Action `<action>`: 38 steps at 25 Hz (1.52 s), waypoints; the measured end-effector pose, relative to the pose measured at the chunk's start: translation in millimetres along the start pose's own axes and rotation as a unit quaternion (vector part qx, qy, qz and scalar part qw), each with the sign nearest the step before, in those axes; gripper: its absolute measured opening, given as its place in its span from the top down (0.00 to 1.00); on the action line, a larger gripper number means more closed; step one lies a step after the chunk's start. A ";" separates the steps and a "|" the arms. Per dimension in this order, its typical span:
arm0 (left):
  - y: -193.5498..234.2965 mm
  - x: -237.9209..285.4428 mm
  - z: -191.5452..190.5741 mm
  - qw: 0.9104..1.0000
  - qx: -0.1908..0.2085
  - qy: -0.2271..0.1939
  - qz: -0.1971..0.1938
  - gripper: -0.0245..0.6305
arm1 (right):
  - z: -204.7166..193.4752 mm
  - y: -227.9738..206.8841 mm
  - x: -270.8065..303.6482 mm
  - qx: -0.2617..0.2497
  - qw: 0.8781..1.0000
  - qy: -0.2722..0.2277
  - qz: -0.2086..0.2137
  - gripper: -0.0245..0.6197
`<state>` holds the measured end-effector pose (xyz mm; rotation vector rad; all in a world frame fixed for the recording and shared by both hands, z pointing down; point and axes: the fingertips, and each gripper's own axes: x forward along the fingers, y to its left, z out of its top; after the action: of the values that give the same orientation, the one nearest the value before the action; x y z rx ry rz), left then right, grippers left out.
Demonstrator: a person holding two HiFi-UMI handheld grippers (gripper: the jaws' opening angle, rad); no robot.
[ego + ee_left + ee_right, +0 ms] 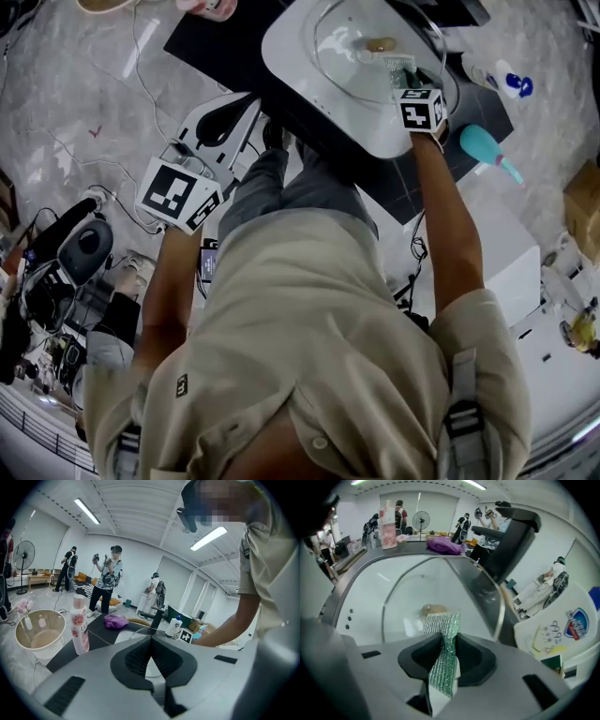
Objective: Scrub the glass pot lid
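The glass pot lid [352, 56] lies in a white sink [291, 52], its knob [380, 44] up. My right gripper [405, 77] hangs over the lid's right side, shut on a green scrub sponge [399, 67]. In the right gripper view the sponge [443, 625] sticks out of the right gripper [447, 641] and reaches down to the glass lid [417, 592], just in front of its knob [432, 609]. My left gripper [246, 103] is held off the sink's left edge, shut and empty. In its own view the left gripper [150, 644] shows its pads meeting.
A black faucet [511, 541] rises behind the sink. A pink bottle [79, 627] and a purple cloth [115, 620] rest on the black counter [216, 47]. A white detergent bottle [497, 77] and a teal item [487, 150] lie at the right. Cables run over the floor.
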<state>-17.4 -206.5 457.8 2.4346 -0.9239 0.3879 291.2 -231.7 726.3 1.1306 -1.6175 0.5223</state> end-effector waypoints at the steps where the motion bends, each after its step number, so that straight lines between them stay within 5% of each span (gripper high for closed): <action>1: 1.3 -0.5 -1.0 1.000 0.000 0.002 0.001 0.94 | 2.0 -16.3 -2.5 0.007 1.000 -0.004 -0.011 0.80; 6: 10.3 -5.7 -0.7 1.000 0.014 -0.005 0.005 0.94 | 49.9 -60.8 -15.9 -0.011 0.997 -0.056 -0.058 0.80; 13: 43.9 -47.5 6.4 0.998 0.039 -0.020 0.041 0.94 | 120.3 -24.3 -1.7 -0.018 0.994 -0.098 -0.047 0.80; 20: 57.9 -89.2 16.3 0.996 0.049 -0.044 0.061 0.94 | 144.8 -0.8 -1.1 -0.042 0.996 -0.076 -0.032 0.80; 28: 52.1 -123.6 27.0 0.994 0.046 -0.082 0.055 0.94 | 146.8 -4.2 -85.2 -0.013 0.994 -0.092 -0.063 0.81; 38: 29.8 -141.9 76.2 0.988 0.093 -0.125 0.013 0.94 | 196.5 21.4 -244.3 0.052 0.966 -0.249 -0.047 0.82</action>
<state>-134.6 -191.2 344.4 2.6896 -1.0679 0.1865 176.2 -276.7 437.3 1.4946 -1.9670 0.2728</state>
